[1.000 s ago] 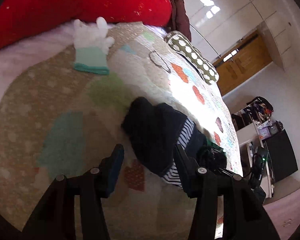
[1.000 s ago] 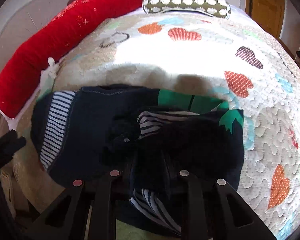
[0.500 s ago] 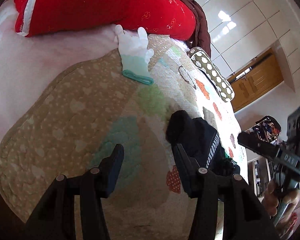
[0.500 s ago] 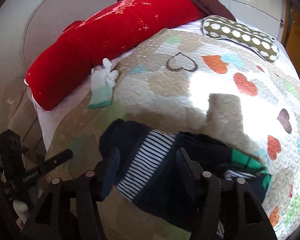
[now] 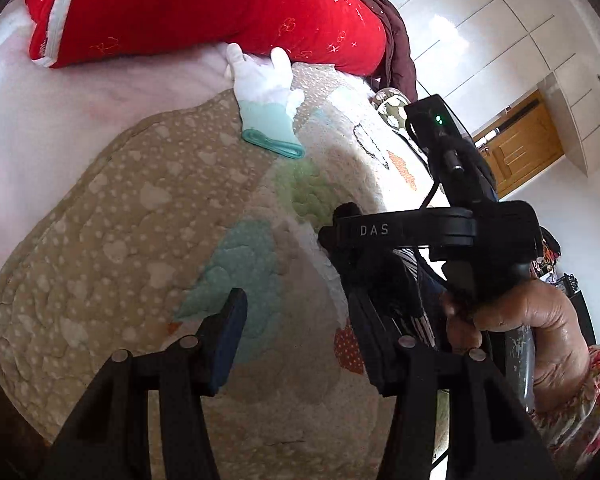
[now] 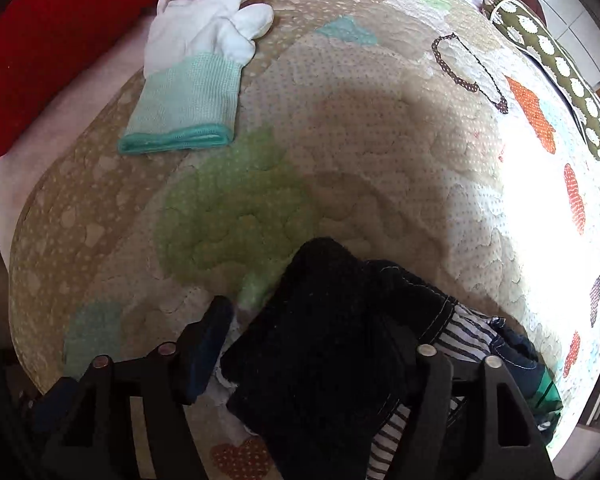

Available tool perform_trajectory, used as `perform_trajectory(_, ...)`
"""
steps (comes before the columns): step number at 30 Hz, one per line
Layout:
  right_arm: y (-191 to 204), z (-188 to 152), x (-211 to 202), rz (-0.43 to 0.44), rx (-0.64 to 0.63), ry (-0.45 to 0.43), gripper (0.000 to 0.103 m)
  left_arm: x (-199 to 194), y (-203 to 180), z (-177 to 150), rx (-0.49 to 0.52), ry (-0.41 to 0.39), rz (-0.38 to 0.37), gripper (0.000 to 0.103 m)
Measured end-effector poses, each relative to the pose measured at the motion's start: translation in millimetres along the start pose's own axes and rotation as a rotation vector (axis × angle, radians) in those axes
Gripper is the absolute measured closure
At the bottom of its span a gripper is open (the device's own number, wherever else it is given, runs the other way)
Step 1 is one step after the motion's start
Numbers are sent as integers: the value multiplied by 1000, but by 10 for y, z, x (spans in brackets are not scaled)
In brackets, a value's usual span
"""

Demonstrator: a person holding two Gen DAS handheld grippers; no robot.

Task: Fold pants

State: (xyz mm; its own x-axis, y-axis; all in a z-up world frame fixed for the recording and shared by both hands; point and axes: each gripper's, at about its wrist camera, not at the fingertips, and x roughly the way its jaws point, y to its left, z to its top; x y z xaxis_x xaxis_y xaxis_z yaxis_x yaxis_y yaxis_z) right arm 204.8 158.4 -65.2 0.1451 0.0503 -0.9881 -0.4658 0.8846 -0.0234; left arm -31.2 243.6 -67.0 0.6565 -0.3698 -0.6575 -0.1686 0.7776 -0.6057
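Note:
The dark navy pants point(image 6: 332, 344), with striped lining and a green patch, lie bunched on the quilted bedspread point(image 6: 380, 148). My right gripper point(image 6: 320, 344) is open, its fingers on either side of the dark bunched end of the pants. In the left wrist view the pants point(image 5: 388, 280) show only partly behind the right gripper's body. My left gripper point(image 5: 300, 332) is open and empty, just above the quilt point(image 5: 140, 240), left of the pants.
A white and mint glove point(image 6: 196, 80) lies on the quilt's far left, also in the left wrist view point(image 5: 268, 100). A long red pillow point(image 5: 200, 8) lies behind it. A green dotted cushion point(image 6: 556, 64) lies far right. The quilt's edge curves on the left.
The right gripper has moved left over the pants' dark end and now fills the right of the left wrist view. The left gripper has drawn away from the pants, still open.

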Motion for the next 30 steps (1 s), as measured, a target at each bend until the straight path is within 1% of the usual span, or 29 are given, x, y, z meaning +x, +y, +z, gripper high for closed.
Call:
perform_trajectory(1,-22,-11,-33,-11,0,-7,65,43,-33,-4,4,6,-9,47)
perform_trajectory(2,-51,-27,-65,-13,-3,-12,79,81,-65,-19,7,12,-20,45)
perform_trajectory(3,-85,-42,-99,-11,-8,-18,80,128,-100,-25,10,21,-34,45)
perform_trajectory(4,-124,-64,-136,8,-7,-23,82,175,-140,-38,16,31,-47,44)
perform_trajectory(6,-192,-107,-212,35,4,-36,83,271,-236,-44,41,45,-68,41)
perform_trajectory(10,-312,-189,-393,103,48,-60,84,440,-531,-34,144,22,-59,40)
perform_trajectory(11,-336,-210,-446,111,53,-71,84,493,-587,-23,159,24,-48,40)
perform_trajectory(14,-444,-262,-631,139,84,-108,85,640,-702,5,168,47,-50,41)
perform_trajectory(16,-539,-311,-741,156,107,-133,85,712,-803,-10,187,75,-53,66)
perform_trajectory(17,-610,-379,-790,170,125,-146,85,757,-868,-18,198,105,-69,95)
perform_trajectory(18,-663,-418,-837,185,144,-159,85,771,-924,-19,203,129,-80,97)
perform_trajectory(20,-868,-503,-930,228,180,-183,85,727,-1090,-45,230,124,-95,97)
perform_trajectory(24,-1321,-813,-1131,297,264,-256,85,650,-1528,-142,310,127,-146,97)
perform_trajectory(27,-1753,-1118,-1257,338,354,-316,85,675,-1871,-287,369,170,-199,97)
perform_trajectory(30,-2159,-1475,-1284,364,442,-371,85,803,-2172,-478,427,219,-214,97)
